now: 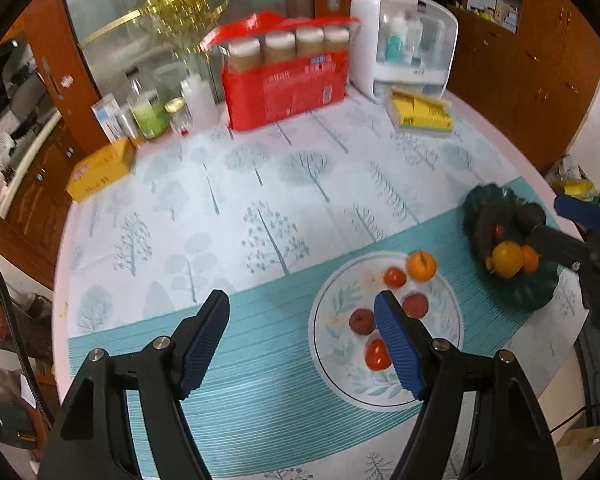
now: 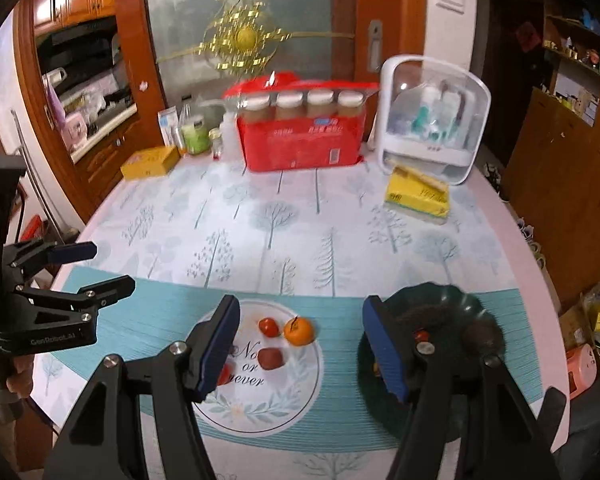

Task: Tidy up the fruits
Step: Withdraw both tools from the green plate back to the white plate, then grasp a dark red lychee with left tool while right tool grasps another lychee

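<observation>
Left wrist view: one round white plate with leaf print lies near on the tablecloth, which carries a tree pattern and a teal ribbed band. On it sit five fruits: one orange mandarin, two red tomatoes and two dark red round fruits. To its right stands one dark green scalloped dish holding a yellow-orange fruit, an orange one, a small red one and dark items I cannot identify. Left gripper hangs over the plate's left edge, blue ribbed pads set wide, nothing between them.

Right wrist view: right gripper likewise stands wide and empty, between plate and green dish. Plate lettering reads "No", "or", "never"; the left tool's body reads "GenRobot.AI". At the far side: one red carton with four capped jars above it, one white clear-fronted cosmetics case, one yellow tissue pack, one yellow box.
</observation>
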Available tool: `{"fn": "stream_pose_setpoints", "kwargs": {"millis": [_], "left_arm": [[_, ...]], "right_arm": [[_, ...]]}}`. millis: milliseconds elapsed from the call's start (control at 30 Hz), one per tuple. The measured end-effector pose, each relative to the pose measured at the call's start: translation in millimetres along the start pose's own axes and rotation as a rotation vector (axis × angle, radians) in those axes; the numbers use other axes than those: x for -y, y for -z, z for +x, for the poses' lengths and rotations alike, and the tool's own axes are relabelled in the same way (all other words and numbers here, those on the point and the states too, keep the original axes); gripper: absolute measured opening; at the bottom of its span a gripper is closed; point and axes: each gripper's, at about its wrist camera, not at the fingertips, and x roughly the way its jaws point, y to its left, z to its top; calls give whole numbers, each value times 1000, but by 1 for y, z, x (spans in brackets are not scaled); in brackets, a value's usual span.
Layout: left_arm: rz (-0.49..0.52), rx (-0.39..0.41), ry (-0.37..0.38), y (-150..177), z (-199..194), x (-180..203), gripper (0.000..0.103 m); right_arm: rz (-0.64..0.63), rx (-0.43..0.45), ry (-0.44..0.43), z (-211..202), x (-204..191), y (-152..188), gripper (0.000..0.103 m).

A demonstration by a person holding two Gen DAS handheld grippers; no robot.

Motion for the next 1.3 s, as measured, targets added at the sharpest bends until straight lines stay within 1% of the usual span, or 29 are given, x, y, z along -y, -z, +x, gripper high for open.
{"fn": "stream_pose_setpoints", "kwargs": {"millis": [133, 267, 333, 400, 433, 567, 700, 800, 833, 1000, 1033, 1167, 1233, 1300], "left_arm": [[4, -64, 61, 8, 39, -2, 74], [18, -130, 115, 14, 76, 5, 73], [28, -154, 139, 14, 89, 9, 71], [40, -179, 172, 17, 103, 14, 65], [49, -195, 193, 18, 111, 18, 65], [69, -236, 234, 20, 133, 28, 59], [70, -263, 271, 19, 146, 32, 56], [76, -278, 289, 20, 154, 35, 47], [79, -283, 292, 20, 156, 36, 46], [72, -312, 316, 22, 166, 38, 34], [71, -317, 320, 23, 167, 39, 33], [66, -322, 329, 24, 169, 37, 29], [57, -323, 336, 24, 170, 35, 29], [47, -323, 344, 25, 169, 32, 29]], "right_arm": [[14, -61, -7, 31, -9, 12, 64], [18, -120, -7, 61, -13, 27, 64], [15, -145, -5, 75, -15, 33, 64], [9, -172, -3, 88, -16, 41, 64], [10, -182, -4, 93, -16, 44, 64], [24, -225, -14, 116, -17, 55, 64], [30, -259, -7, 133, -17, 62, 58], [33, -281, -14, 143, -17, 66, 56], [33, -287, -18, 146, -18, 67, 54], [27, -304, -32, 157, -19, 71, 50], [24, -308, -31, 160, -19, 71, 48], [5, -303, -50, 165, -24, 71, 45], [-5, -298, -67, 165, -27, 71, 36], [-6, -306, -91, 167, -30, 71, 31]]}}
